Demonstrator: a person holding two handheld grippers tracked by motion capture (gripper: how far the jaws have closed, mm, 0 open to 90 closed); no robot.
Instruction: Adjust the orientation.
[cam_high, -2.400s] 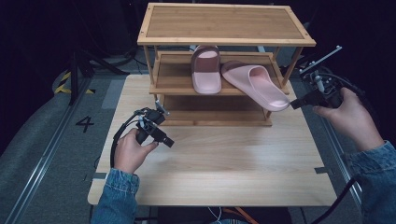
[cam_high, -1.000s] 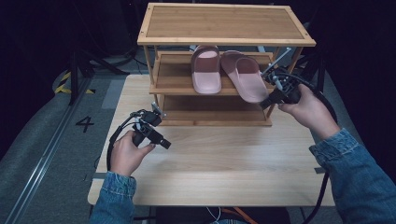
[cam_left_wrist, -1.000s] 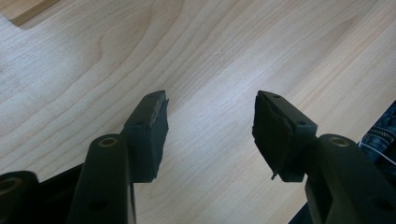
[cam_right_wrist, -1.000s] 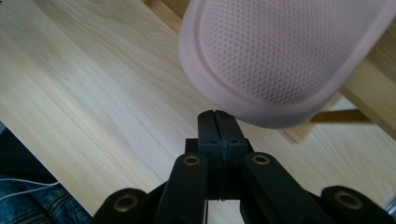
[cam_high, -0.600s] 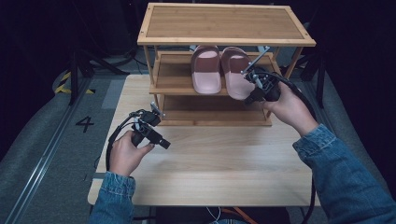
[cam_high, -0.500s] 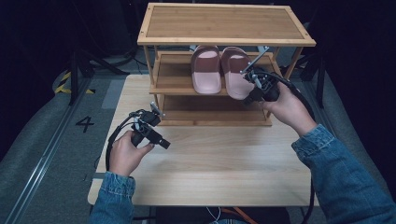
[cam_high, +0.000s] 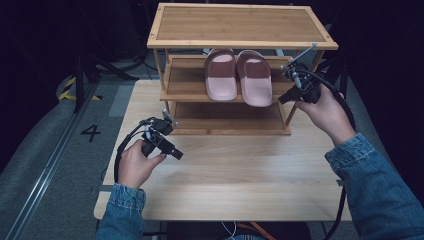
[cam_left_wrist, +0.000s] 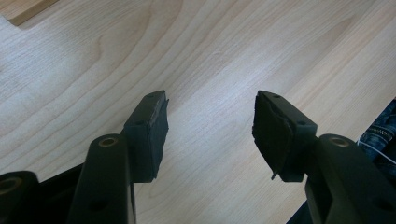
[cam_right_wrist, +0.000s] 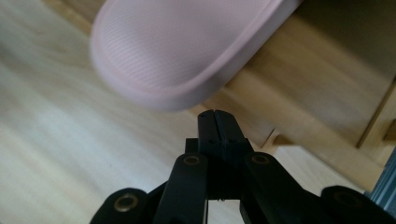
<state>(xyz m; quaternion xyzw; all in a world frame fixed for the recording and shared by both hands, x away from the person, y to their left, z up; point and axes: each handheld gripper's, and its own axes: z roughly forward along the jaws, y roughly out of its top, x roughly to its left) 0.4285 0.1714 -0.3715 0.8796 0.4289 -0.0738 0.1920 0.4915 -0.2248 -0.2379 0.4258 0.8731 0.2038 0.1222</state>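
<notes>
Two pink slippers lie side by side on the middle shelf (cam_high: 190, 90) of a wooden rack; the left slipper (cam_high: 221, 75) sits square, and the right slipper (cam_high: 255, 79) overhangs the shelf's front edge. My right gripper (cam_high: 281, 100) hovers just right of that slipper's heel, shut with nothing between its jaws. In the right gripper view the pink heel (cam_right_wrist: 187, 51) is close ahead of the shut gripper (cam_right_wrist: 217, 116), apart from it. My left gripper (cam_high: 178, 154) rests low over the table, open and empty; in the left gripper view the gripper (cam_left_wrist: 210, 116) has bare wood between its jaws.
The rack's top shelf (cam_high: 240, 25) and bottom shelf (cam_high: 230, 112) are bare. The light wooden table (cam_high: 235, 175) stretches in front of the rack. A dark floor with a painted 4 (cam_high: 91, 132) lies to the left.
My right gripper pushed the right slipper leftward onto the shelf beside the other one, then drew back to the right, away from its heel. The left hand has kept still.
</notes>
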